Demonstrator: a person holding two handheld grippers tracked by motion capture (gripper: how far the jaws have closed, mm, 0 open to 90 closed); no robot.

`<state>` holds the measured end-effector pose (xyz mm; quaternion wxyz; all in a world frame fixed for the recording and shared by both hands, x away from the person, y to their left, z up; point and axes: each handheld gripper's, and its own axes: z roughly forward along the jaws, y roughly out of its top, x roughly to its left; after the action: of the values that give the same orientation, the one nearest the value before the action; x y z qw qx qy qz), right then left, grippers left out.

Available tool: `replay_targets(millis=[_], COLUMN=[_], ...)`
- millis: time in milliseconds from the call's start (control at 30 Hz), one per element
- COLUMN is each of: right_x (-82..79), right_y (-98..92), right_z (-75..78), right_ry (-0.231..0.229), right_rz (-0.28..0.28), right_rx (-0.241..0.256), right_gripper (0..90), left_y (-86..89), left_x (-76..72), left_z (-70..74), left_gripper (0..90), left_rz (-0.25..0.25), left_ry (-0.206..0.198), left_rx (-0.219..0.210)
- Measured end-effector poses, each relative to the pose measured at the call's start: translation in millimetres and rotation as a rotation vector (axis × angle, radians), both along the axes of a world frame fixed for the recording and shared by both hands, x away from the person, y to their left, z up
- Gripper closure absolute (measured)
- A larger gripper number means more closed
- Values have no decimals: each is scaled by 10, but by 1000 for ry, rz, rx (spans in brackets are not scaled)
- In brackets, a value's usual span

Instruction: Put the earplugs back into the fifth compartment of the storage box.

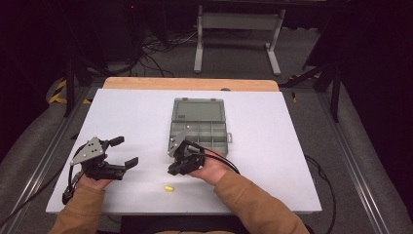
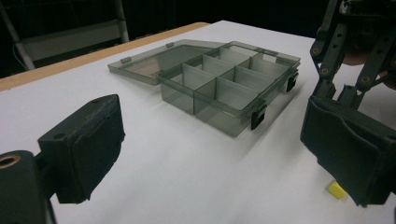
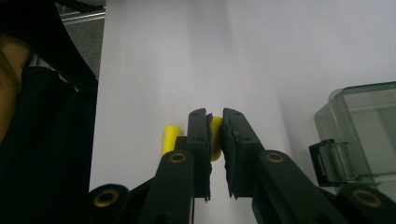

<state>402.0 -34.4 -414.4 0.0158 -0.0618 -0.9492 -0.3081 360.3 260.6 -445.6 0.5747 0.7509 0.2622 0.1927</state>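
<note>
In the high view, the right gripper hangs low over the white surface, just in front of the grey transparent plastic compartment box with its lid open. A small yellow cylindrical piece lies on the surface just below this gripper, toward the person. The left gripper rests well to the left, its jaws wide apart and holding nothing.

In the left gripper view, the two jaws stand far apart. The compartment box lies ahead between them, with its compartments empty as far as I can see, and the yellow piece peeks out beside the right jaw.

In the right gripper view, the jaws are closed on a second small yellow piece; the first yellow piece lies on the surface just left of the jaws, and a corner of the box is at the right.

I judge the step to be carrying a picked piece. The next move calls for lifting it over the box wall and releasing it above one compartment.
</note>
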Motion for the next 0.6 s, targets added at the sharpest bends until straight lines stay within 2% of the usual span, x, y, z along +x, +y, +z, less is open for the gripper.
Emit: replay_targets(millis=[600], right_x=[104], right_y=[-38], right_z=[272], right_ry=[-67], right_rz=[-33], right_rx=[14], right_gripper=[817], left_y=[3], left_x=[0], left_z=[1], left_gripper=[69], left_rz=[0], left_ry=[0], left_rx=[-1])
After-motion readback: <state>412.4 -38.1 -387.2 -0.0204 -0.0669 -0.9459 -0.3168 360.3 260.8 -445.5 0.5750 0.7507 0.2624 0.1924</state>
